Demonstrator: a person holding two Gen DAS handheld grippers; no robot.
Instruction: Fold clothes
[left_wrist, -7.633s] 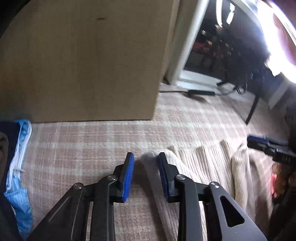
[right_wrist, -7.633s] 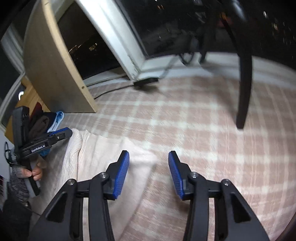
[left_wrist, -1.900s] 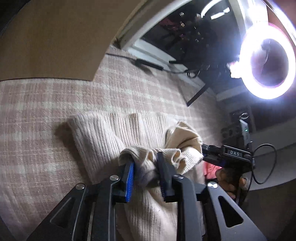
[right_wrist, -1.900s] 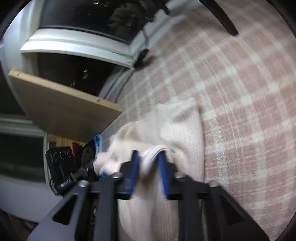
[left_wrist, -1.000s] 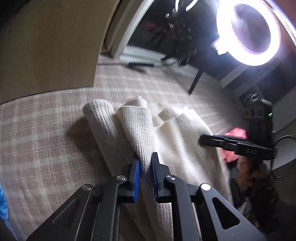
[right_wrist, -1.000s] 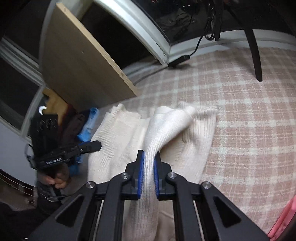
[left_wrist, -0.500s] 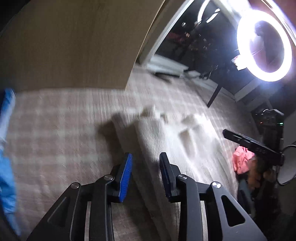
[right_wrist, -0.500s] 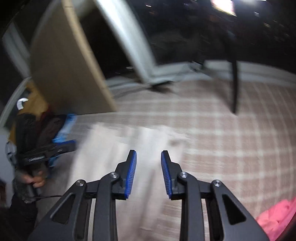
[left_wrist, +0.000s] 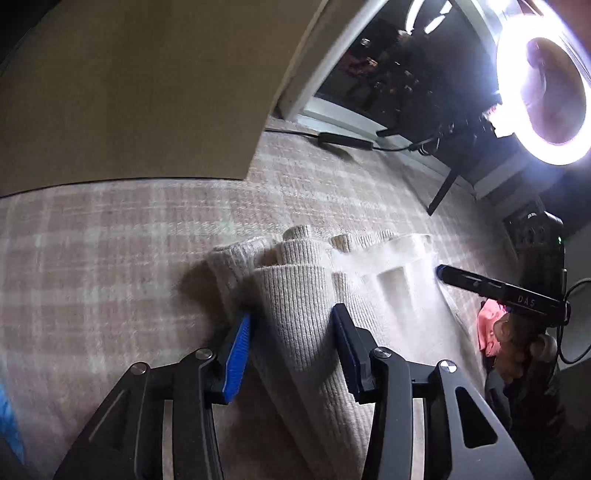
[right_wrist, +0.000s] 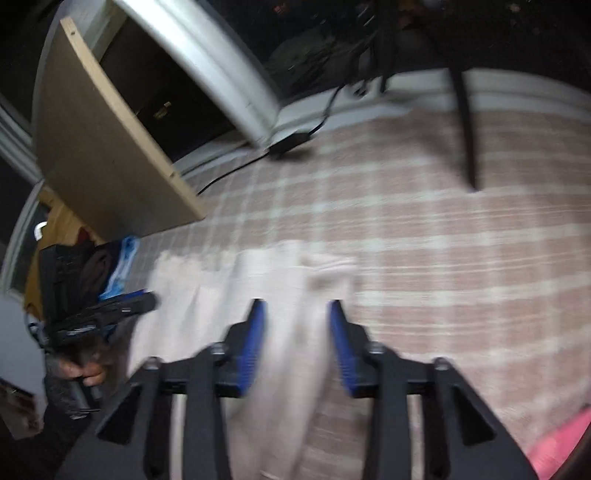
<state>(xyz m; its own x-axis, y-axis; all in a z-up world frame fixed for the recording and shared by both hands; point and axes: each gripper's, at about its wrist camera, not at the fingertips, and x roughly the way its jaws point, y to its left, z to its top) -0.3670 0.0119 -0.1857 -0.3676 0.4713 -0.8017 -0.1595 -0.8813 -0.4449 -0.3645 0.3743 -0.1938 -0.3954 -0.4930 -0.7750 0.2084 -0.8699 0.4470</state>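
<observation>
A cream ribbed sweater (left_wrist: 295, 295) lies folded on the plaid carpet (left_wrist: 110, 258). My left gripper (left_wrist: 291, 332) hangs low over its left fold. Its jaws are opening, with the rolled fold between the blue pads (left_wrist: 238, 347), which do not squeeze it. The right wrist view is blurred. There the sweater (right_wrist: 229, 295) runs under my right gripper (right_wrist: 297, 332), whose jaws are opening too, the right fold loose between them. Each gripper shows in the other's view: the right gripper (left_wrist: 491, 286) at the sweater's right edge, the left gripper (right_wrist: 110, 314) at its left edge.
A wooden panel (left_wrist: 129, 92) stands behind the sweater at the left. A ring light (left_wrist: 543, 81) glares at top right. A pink garment (left_wrist: 489, 325) lies to the right, blue clothing (right_wrist: 122, 269) to the left. A black leg (right_wrist: 465, 129) and a cable box (left_wrist: 343, 140) are farther back.
Both grippers were shut on sweater folds a second ago. They have let go, their jaws have widened, and both have sunk closer to the laid-down sweater.
</observation>
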